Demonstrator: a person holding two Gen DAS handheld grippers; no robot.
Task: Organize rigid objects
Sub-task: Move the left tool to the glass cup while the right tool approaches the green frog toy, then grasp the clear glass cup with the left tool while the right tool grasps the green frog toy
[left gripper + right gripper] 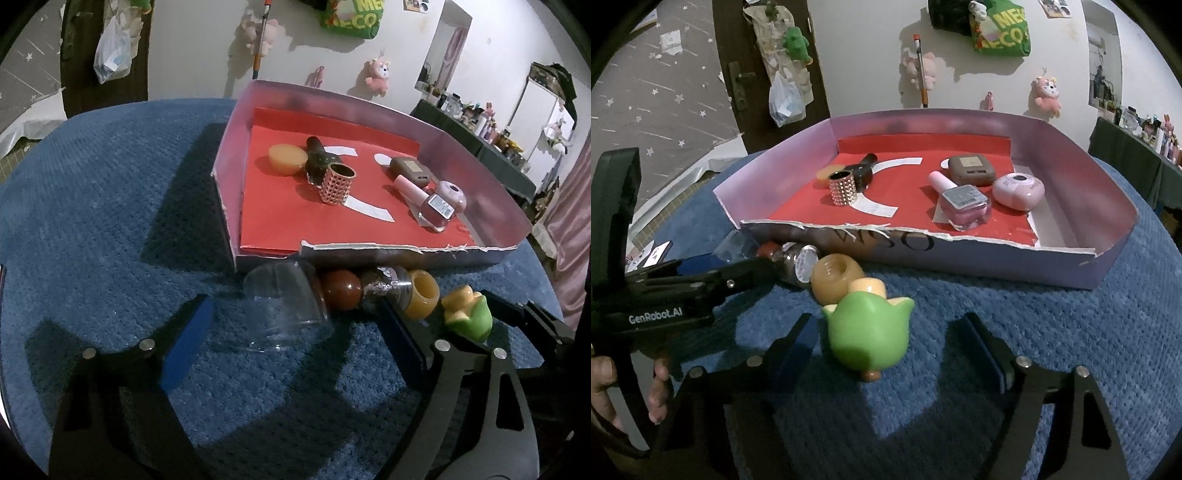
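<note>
A clear glass cup (pixel 284 302) lies on its side on the blue cloth, between the fingers of my left gripper (pixel 293 304); the pads stand off it on both sides, so the gripper is open. A green and yellow figurine (pixel 868 332) lies between the fingers of my right gripper (pixel 886 319), which is open too, its right pad well clear. In a row before the box lie a reddish-brown ball (pixel 341 291), a glitter bottle (pixel 384 288) and an amber ring-shaped piece (pixel 423 299). The red-lined box (pixel 369 249) holds several small items.
Inside the box are a studded gold cup (pixel 844 188), a dark bottle (pixel 862 170), a pink polish bottle (pixel 960 203), a brown case (pixel 971 170) and a pink round case (pixel 1017 190). My left gripper's body (pixel 701 288) and a hand (pixel 602 384) are at the left.
</note>
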